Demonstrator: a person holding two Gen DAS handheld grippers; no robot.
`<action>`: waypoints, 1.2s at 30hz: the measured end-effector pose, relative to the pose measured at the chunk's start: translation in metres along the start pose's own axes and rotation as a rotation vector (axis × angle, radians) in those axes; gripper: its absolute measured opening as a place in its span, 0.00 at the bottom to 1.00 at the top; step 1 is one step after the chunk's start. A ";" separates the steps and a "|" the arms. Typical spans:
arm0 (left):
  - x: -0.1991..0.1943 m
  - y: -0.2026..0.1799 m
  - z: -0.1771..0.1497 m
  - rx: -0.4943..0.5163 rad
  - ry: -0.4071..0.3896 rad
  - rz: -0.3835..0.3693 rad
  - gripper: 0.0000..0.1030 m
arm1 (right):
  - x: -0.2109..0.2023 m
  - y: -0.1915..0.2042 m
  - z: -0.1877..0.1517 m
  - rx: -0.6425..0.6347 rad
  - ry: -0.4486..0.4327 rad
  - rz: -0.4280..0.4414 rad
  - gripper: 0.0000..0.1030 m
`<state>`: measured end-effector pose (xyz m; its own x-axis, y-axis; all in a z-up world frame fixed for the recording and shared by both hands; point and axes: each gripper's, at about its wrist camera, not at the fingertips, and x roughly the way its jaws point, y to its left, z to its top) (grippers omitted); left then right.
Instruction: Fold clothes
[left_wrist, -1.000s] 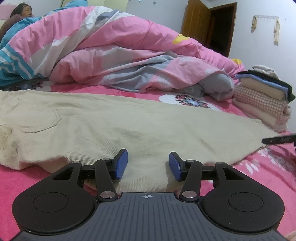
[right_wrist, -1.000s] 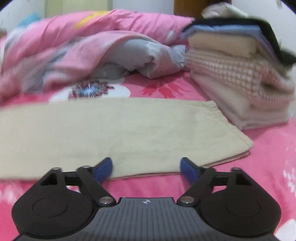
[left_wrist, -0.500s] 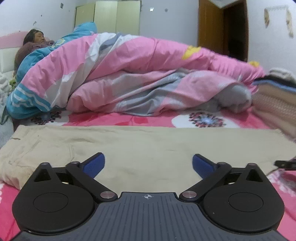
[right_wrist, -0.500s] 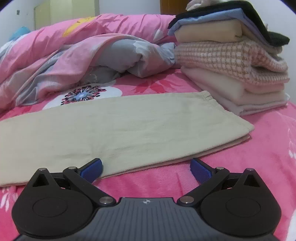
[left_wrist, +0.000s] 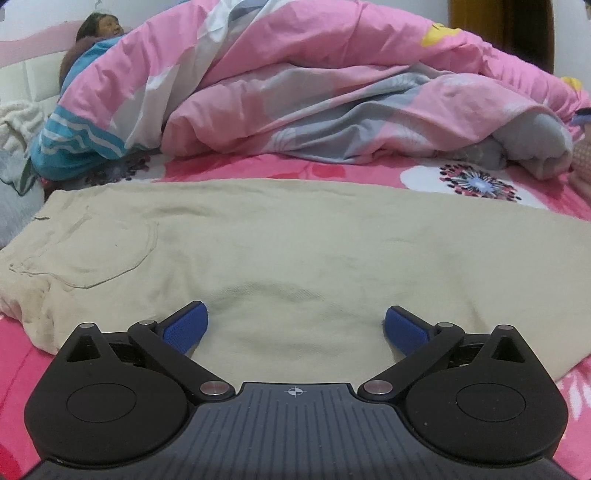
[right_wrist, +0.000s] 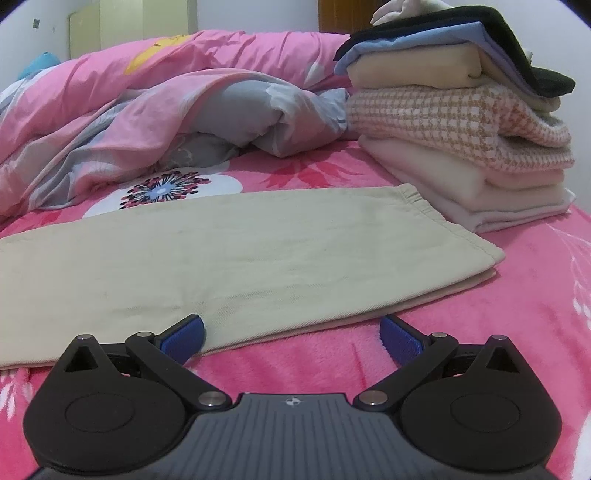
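Beige trousers (left_wrist: 295, 240) lie flat across the pink bed, folded lengthwise with one leg on the other. The left wrist view shows their waist end, with a back pocket (left_wrist: 92, 251) at the left. My left gripper (left_wrist: 293, 314) hovers over the near edge of the seat, open, with nothing pressed between the blue pads. In the right wrist view the trousers (right_wrist: 221, 251) narrow to the leg hems (right_wrist: 461, 240). Just in front of the near leg edge, over the sheet, my right gripper (right_wrist: 291, 325) is open and holds nothing.
A stack of folded clothes (right_wrist: 461, 129) stands right beyond the hems. A rumpled pink and grey duvet (left_wrist: 314, 92) fills the far side of the bed, with a person lying (left_wrist: 99, 29) at the far left. Pink floral sheet (right_wrist: 517, 314) lies bare near the right.
My left gripper's jaws spread from half open to wide open, and its view swung left toward the pocket end. The right gripper opened slightly wider and stayed near the leg edge.
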<state>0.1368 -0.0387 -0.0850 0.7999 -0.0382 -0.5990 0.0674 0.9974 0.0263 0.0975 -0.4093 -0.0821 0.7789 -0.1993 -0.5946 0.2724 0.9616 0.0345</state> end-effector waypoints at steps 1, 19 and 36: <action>0.000 0.000 0.000 0.000 -0.001 0.001 1.00 | 0.000 0.000 0.000 0.002 0.002 0.002 1.00; 0.002 0.002 -0.002 -0.026 -0.013 -0.010 1.00 | -0.028 -0.046 0.005 0.333 -0.053 0.066 1.00; 0.000 -0.001 -0.007 -0.016 -0.057 0.005 1.00 | -0.040 -0.096 0.000 0.615 -0.108 0.128 0.85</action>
<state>0.1320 -0.0391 -0.0906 0.8327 -0.0357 -0.5525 0.0535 0.9984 0.0160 0.0402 -0.4940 -0.0623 0.8706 -0.1391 -0.4720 0.4231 0.7013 0.5737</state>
